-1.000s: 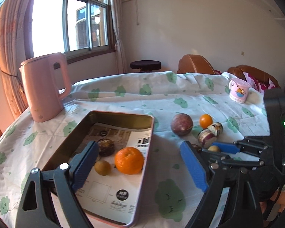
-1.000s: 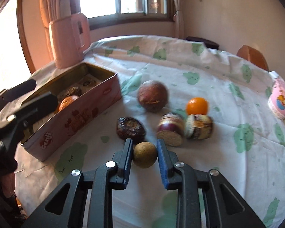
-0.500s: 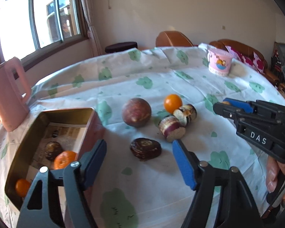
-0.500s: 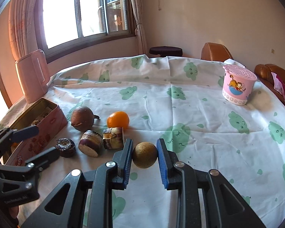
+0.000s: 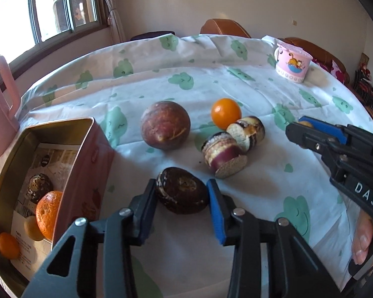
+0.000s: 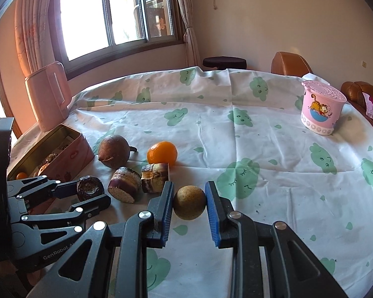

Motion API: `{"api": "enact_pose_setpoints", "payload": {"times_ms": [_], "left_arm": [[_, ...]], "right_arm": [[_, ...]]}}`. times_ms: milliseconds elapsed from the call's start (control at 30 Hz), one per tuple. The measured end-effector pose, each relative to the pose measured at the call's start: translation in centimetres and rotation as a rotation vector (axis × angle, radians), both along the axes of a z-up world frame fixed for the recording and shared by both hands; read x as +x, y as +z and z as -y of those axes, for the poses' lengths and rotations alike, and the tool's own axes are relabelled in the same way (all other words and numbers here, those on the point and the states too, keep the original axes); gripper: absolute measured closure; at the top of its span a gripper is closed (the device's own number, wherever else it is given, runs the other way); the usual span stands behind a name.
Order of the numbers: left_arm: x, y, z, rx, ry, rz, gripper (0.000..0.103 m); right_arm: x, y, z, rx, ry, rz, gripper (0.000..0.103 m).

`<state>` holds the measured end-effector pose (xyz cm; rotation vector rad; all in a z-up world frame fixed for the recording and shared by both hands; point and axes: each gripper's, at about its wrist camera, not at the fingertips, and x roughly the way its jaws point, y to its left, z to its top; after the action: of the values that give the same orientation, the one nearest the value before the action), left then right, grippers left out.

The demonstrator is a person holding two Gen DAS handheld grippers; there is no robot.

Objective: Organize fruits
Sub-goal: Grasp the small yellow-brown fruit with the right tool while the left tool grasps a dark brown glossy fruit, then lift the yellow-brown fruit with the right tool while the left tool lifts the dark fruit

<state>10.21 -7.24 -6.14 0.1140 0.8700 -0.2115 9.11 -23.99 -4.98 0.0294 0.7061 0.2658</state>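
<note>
My left gripper (image 5: 181, 193) has closed around a dark brown wrinkled fruit (image 5: 182, 193) that rests on the tablecloth beside the pink tin (image 5: 87, 168). The tin holds an orange (image 5: 47, 213), a small dark fruit (image 5: 38, 186) and smaller fruits. My right gripper (image 6: 188, 202) is shut on a small tan round fruit (image 6: 189, 202) and holds it above the cloth. Loose on the cloth lie a big reddish-brown round fruit (image 5: 165, 125), a small orange (image 5: 225, 113) and two cut purple pieces (image 5: 223, 154). The left gripper also shows in the right wrist view (image 6: 87, 195).
A pink kettle (image 6: 47, 96) stands at the far left behind the tin. A pink cartoon cup (image 6: 321, 106) stands at the far right. The round table has a white cloth with green prints (image 6: 236, 124). Brown chairs (image 6: 290, 63) stand beyond it.
My left gripper has swung from over the tin to the dark brown fruit and narrowed around it. My right gripper has lifted the tan fruit and carried it right.
</note>
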Motion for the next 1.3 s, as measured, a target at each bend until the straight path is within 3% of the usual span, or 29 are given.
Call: {"api": "enact_pose_setpoints", "payload": {"times_ms": [233, 1300], "left_arm": [[-0.5, 0.8, -1.0, -0.04, 0.027, 0.05, 0.062], [-2.9, 2.8, -2.7, -0.087, 0.089, 0.228, 0.062]], "right_arm": [[-0.6, 0.5, 0.2, 0.026, 0.027, 0.035, 0.076], [-2.4, 1.6, 0.1, 0.04, 0.055, 0.151, 0.076]]}}
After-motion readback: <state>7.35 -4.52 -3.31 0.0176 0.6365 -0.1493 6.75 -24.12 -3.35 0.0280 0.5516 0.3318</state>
